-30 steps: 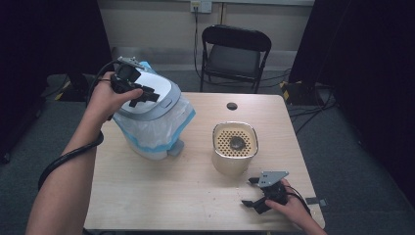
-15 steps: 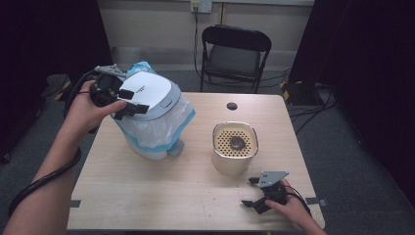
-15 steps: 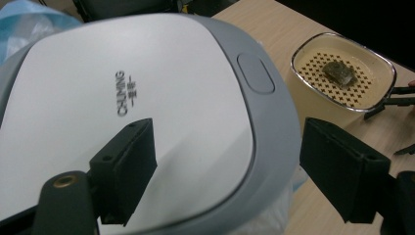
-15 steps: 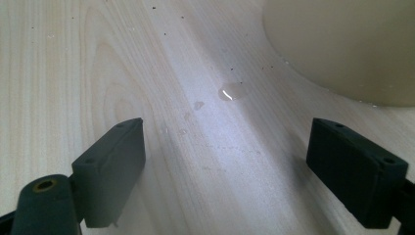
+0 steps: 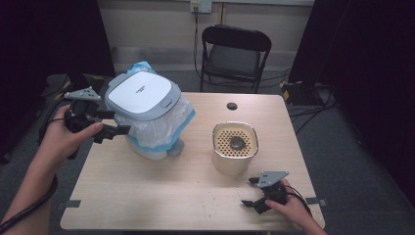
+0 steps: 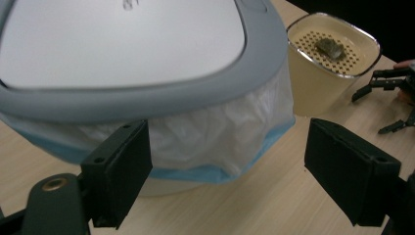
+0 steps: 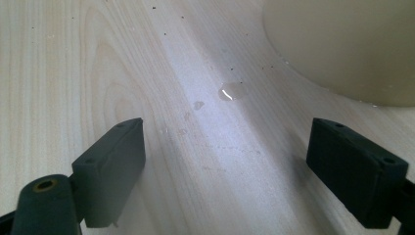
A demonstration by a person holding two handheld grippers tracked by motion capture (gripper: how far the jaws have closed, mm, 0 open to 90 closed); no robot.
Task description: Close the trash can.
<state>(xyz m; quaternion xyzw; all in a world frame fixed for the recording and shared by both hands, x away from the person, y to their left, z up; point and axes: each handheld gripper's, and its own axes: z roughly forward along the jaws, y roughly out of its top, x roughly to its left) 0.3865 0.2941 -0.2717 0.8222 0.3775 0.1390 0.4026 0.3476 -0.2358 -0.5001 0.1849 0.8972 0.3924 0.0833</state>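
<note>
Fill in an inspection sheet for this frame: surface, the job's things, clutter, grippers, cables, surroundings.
Surface: light wooden table, with a small droplet and dark specks near the right gripper.
Job's things: lidded bin with a white bag liner, lid shut, at the left; beige container with a perforated insert holding a dark lump, at the centre right.
Clutter: small dark round thing at the far edge; what it is cannot be told.
Grippers: left gripper open, jaws pointing at the bin, not touching it; right gripper open, low over the table near the container.
Cables: black cable along the left forearm; more on the floor.
Surroundings: black folding chair, wall outlet, dark curtains.
</note>
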